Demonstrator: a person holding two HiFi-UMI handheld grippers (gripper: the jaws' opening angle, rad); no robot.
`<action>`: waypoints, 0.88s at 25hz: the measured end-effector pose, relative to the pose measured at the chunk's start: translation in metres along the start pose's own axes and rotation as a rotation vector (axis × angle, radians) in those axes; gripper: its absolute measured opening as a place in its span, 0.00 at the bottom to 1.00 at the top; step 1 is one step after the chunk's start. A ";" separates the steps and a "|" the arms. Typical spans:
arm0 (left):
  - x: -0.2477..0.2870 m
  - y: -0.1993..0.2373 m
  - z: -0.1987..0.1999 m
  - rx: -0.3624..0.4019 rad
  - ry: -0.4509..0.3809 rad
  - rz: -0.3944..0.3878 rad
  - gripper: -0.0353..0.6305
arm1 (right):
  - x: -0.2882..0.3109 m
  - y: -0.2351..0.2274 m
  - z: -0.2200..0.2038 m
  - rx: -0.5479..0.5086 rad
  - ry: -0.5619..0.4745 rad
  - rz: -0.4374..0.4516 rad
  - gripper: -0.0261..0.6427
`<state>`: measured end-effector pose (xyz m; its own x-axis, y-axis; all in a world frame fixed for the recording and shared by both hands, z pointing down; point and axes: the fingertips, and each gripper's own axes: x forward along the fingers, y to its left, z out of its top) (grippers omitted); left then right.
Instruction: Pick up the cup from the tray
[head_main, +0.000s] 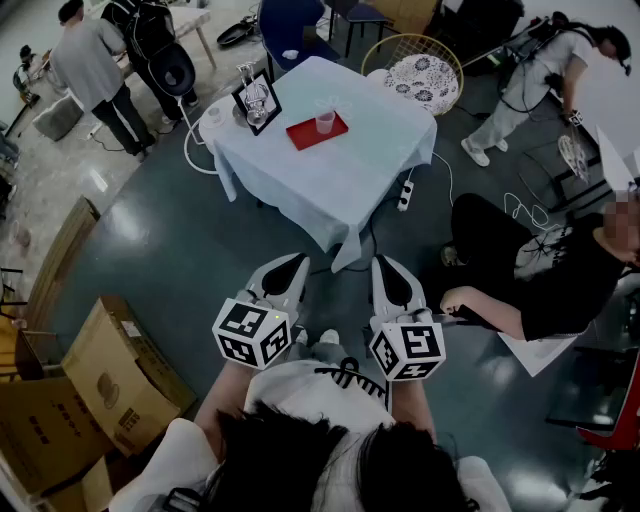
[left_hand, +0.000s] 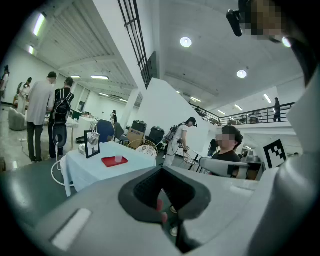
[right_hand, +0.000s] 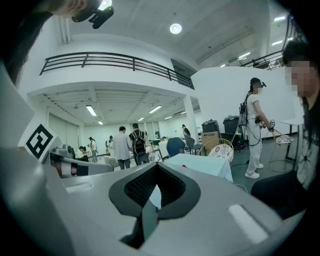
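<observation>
**Cup (head_main: 325, 122) on tray (head_main: 305, 136), well apart from both tools**

Nearest the camera, the left gripper (head_main: 298, 260) and right gripper (head_main: 385, 263) are held side by side close to the holder's body, over dark floor. Each gripper view shows its jaws brought together at the tips, with nothing between them.

To the near left, boxes (head_main: 110, 385) stand stacked on the floor. To the right, a seated person (head_main: 520, 270) in dark clothes is on the floor just beyond the right gripper.

Farther off stands the table (head_main: 340, 175), draped in a white cloth. The red tray lies on the table's far half. The cup stands upright on the tray's right end. It is clear and holds something pale pink. A frame (head_main: 257, 100) stands upright on the table just left of the tray.

Beyond the table, a round chair (head_main: 420, 65) sits at the far right. People stand at the far left and far right.
</observation>
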<state>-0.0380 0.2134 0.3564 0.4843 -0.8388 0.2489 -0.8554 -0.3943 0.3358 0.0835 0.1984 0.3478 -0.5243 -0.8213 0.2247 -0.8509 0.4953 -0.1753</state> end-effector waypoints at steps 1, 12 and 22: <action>0.002 0.000 0.001 0.002 -0.005 0.001 0.05 | 0.002 -0.001 0.001 -0.001 -0.003 0.003 0.08; 0.014 -0.004 0.008 0.006 -0.025 0.012 0.05 | 0.009 -0.010 0.005 -0.022 -0.003 0.014 0.08; 0.020 -0.011 0.001 -0.013 -0.022 0.037 0.05 | 0.003 -0.028 0.002 0.015 0.005 0.032 0.08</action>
<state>-0.0191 0.2005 0.3569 0.4477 -0.8610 0.2413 -0.8703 -0.3578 0.3384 0.1056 0.1811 0.3513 -0.5514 -0.8038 0.2232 -0.8331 0.5167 -0.1972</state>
